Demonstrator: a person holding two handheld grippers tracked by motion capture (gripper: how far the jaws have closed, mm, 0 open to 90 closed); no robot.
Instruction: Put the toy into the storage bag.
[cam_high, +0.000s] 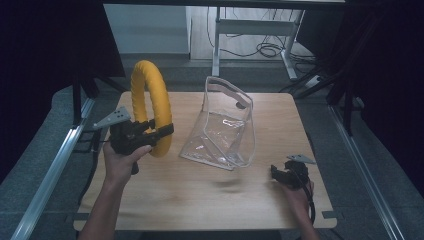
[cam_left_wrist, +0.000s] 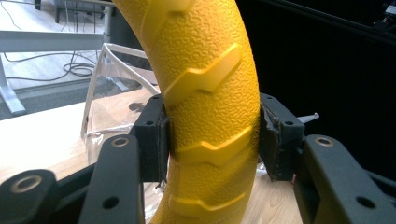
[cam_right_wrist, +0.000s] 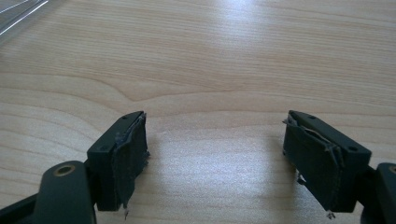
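Observation:
A yellow ring (cam_high: 156, 102) with a chevron tread stands upright above the left part of the wooden table (cam_high: 200, 200). My left gripper (cam_high: 150, 134) is shut on its lower arc; in the left gripper view the yellow ring (cam_left_wrist: 210, 107) fills the gap between both pads. A clear plastic pouch (cam_high: 225, 127) stands open at the table's middle, just right of the ring. My right gripper (cam_high: 280, 172) rests low near the table's right front, open, with bare wood between its pads (cam_right_wrist: 128, 158).
A corner of the clear pouch (cam_right_wrist: 18, 14) shows at the top left of the right gripper view. Metal rails (cam_high: 55, 165) run along both sides of the table. A desk frame and cables (cam_high: 260, 45) stand on the floor behind.

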